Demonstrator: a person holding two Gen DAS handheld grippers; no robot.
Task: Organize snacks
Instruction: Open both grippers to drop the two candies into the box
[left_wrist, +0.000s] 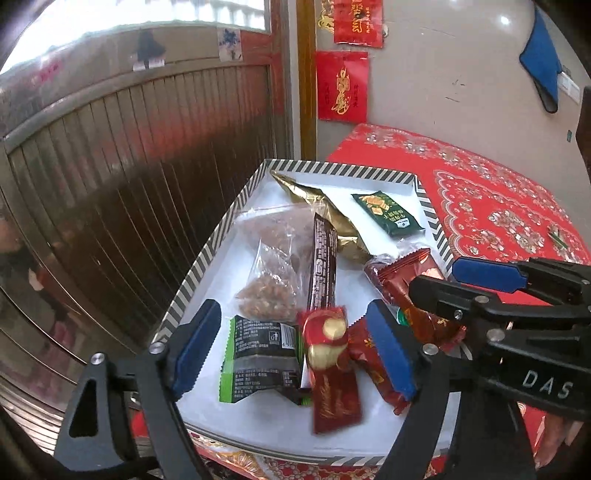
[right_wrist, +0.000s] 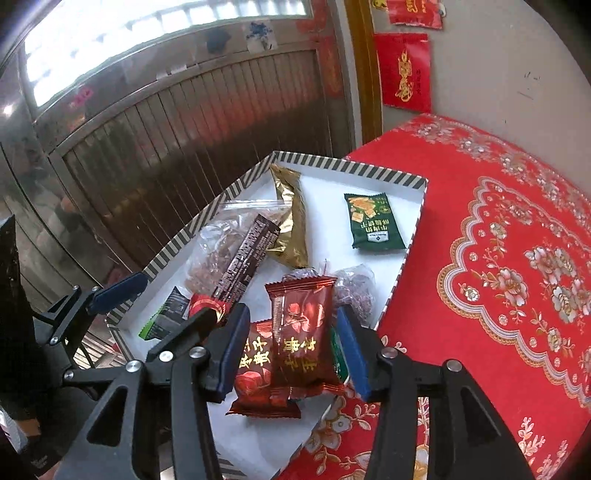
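A white tray with a striped rim holds several snack packets. My left gripper is open above the tray's near end, over a black-and-green packet and a red candy wrapper with gold ornaments. My right gripper is open, its pads on either side of two dark red packets without pressing them. It also shows in the left wrist view. Farther in lie a clear bag of nuts, a dark long bar, a gold bag and a green packet.
The tray sits on a table with a red floral cloth. A metal shutter door stands just left of the tray. A wall with red paper decorations is behind the table.
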